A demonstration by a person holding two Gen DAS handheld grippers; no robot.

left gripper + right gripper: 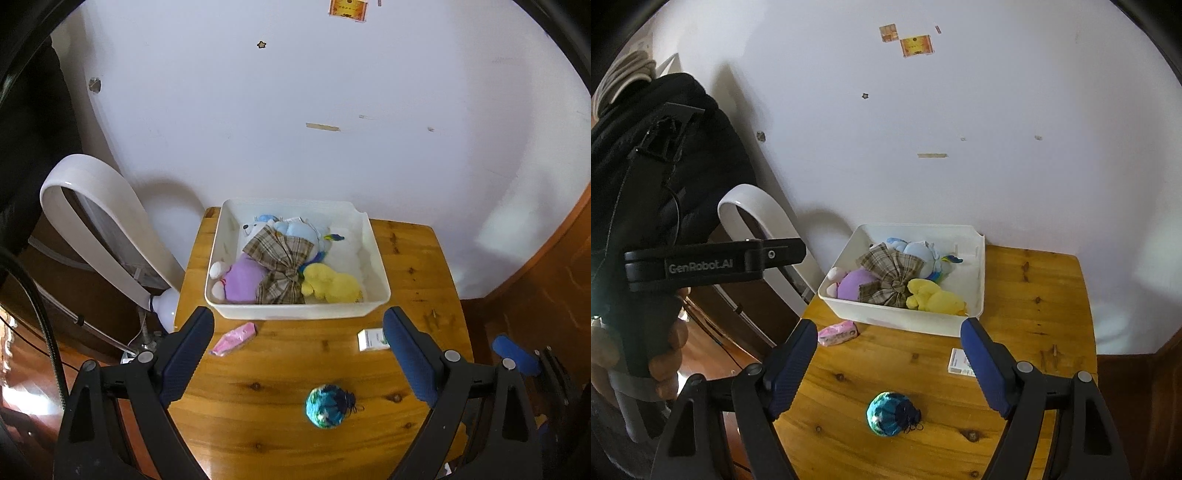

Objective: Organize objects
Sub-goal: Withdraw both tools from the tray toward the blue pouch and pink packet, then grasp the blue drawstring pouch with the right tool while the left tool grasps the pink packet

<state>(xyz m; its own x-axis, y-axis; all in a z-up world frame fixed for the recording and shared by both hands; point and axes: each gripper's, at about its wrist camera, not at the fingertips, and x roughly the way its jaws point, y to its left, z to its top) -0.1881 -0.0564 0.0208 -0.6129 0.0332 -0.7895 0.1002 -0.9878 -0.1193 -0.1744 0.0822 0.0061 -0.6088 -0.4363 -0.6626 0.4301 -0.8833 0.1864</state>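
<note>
A white bin (295,313) (897,320) stands at the back of a wooden table (258,398) (1034,295), against the wall. Inside lie a plaid bow (282,267) (890,273), a purple plush (242,278) (853,282), a yellow plush (330,284) (934,295) and a light blue plush (295,227) (918,251). On the table in front are a pink packet (234,339) (837,333), a small white box (371,339) (956,362) and a blue-green knitted ball (327,406) (892,413). My left gripper (299,317) and right gripper (889,328) both hover open above the table with nothing between their fingers.
A white loop-shaped fan (99,221) (764,218) stands left of the table. In the right wrist view a hand (668,354) holds the other gripper's black body (713,262) at the left, before a dark backpack (665,147). The table's edges drop off left and right.
</note>
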